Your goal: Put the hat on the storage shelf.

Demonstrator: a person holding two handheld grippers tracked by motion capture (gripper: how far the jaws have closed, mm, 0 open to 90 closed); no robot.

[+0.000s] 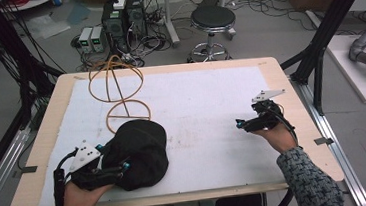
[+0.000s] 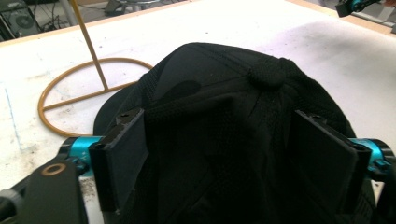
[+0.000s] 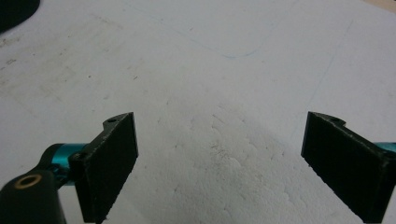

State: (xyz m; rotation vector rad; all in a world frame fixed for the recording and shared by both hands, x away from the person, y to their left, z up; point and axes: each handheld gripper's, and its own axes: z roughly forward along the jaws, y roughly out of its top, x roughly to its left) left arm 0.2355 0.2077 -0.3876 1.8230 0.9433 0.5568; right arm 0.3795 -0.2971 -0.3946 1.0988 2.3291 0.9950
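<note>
The worktop (image 1: 294, 138) is a pale wooden board with a white sheet (image 1: 207, 111) over most of it; its near edge is cut off at the bottom of the high view by the person's sleeves. On the floor beyond it stand a black round stool (image 1: 212, 19) and a stack of dark electronics boxes (image 1: 123, 18) amid tangled cables, too small to make out further.

The black cap (image 1: 142, 149) lies on the sheet at the near left of the worktop. Its brim is hard to tell from the crown, black on black, and its near side is hidden by the left hand-held gripper (image 1: 107, 166). Just behind it stands a tan wire stand (image 1: 118, 86), a hoop frame on a ring base; the cap covers the near part of that ring.

In the left gripper view, the left hand-held gripper (image 2: 219, 158) is spread wide with the crown of the cap between its jaws, the fabric bulging against both pads.

The right hand-held gripper (image 1: 249, 123) is at the right of the worktop, well apart from the cap. In its own view the right hand-held gripper (image 3: 219, 163) is spread wide over bare sheet, holding nothing.
</note>
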